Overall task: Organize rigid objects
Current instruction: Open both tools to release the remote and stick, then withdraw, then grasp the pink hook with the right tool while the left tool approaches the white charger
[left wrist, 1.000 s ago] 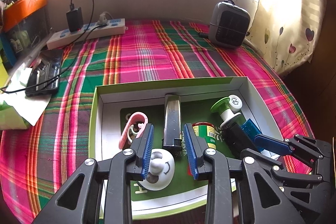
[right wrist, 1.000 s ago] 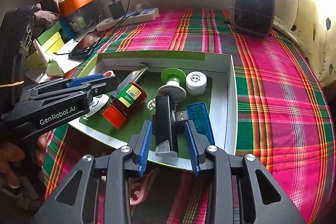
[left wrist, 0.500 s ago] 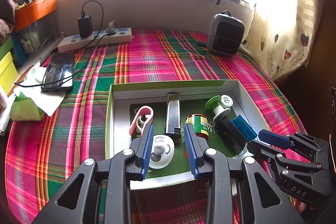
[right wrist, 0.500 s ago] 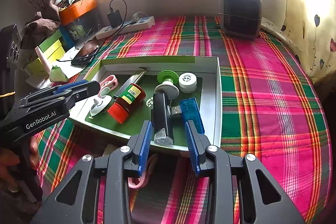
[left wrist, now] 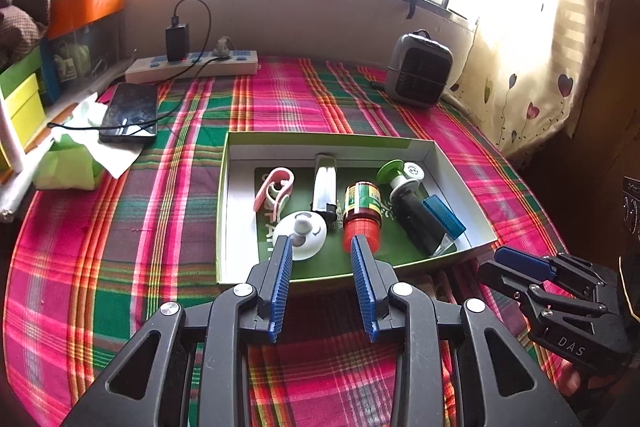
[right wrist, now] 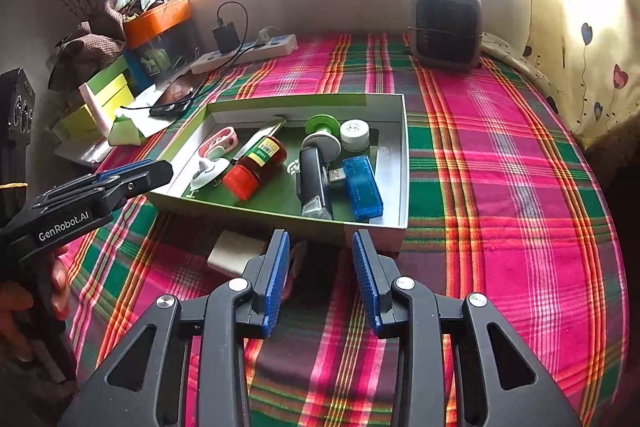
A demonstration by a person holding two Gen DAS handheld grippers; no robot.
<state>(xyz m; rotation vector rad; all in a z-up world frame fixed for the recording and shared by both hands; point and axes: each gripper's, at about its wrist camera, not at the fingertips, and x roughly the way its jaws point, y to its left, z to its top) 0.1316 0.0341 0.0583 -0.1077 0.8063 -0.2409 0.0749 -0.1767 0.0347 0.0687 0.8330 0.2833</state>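
"GenRobot.AI" on left tool [right wrist: 132, 177]; "DAS" on right tool [left wrist: 516, 263]

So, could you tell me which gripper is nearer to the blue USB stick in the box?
Right. The right gripper sits just outside the box's near wall, close to the blue USB stick; the left gripper is over by the red-capped bottle.

Both grippers sit farther back from the box [left wrist: 460, 247] than before: the left gripper [left wrist: 320, 247] and right gripper [right wrist: 320, 239] now hover empty over the plaid cloth [right wrist: 500, 187].

Background clutter on plaid bedspread [left wrist: 280, 103]
Far edge: power strip [left wrist: 192, 66], grey heater [left wrist: 418, 69]; left edge: phone [left wrist: 130, 114], green tissue pack [left wrist: 66, 163].
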